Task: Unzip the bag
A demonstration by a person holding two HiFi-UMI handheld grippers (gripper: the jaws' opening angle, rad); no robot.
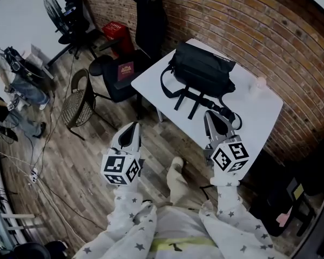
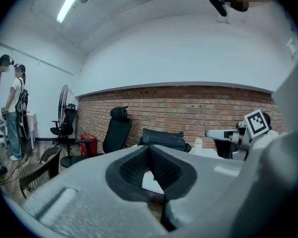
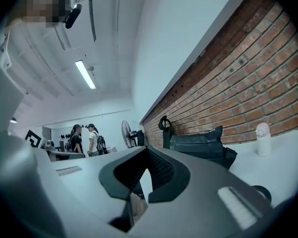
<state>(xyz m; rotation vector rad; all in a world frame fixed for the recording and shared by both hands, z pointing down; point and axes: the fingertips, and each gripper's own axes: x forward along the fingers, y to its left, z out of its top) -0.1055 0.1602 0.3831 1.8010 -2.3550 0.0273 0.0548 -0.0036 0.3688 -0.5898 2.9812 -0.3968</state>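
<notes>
A black bag (image 1: pixel 202 72) lies on the white table (image 1: pixel 262 117) with its straps trailing toward the near edge. My right gripper (image 1: pixel 209 115) is shut and empty, its tips over the table's front part by the strap ends. My left gripper (image 1: pixel 134 126) is also shut and empty, out over the wooden floor to the left of the table, apart from the bag. In the left gripper view the bag (image 2: pixel 161 139) sits ahead beyond the closed jaws (image 2: pixel 149 148). The right gripper view has the bag (image 3: pixel 201 145) just past its closed jaws (image 3: pixel 148 150).
A small pale bottle (image 1: pixel 260 84) stands on the table right of the bag. A black office chair (image 1: pixel 146 20) and a wicker chair (image 1: pixel 75 101) stand left of the table by the brick wall. People (image 1: pixel 16 85) stand at far left. Cables lie on the floor.
</notes>
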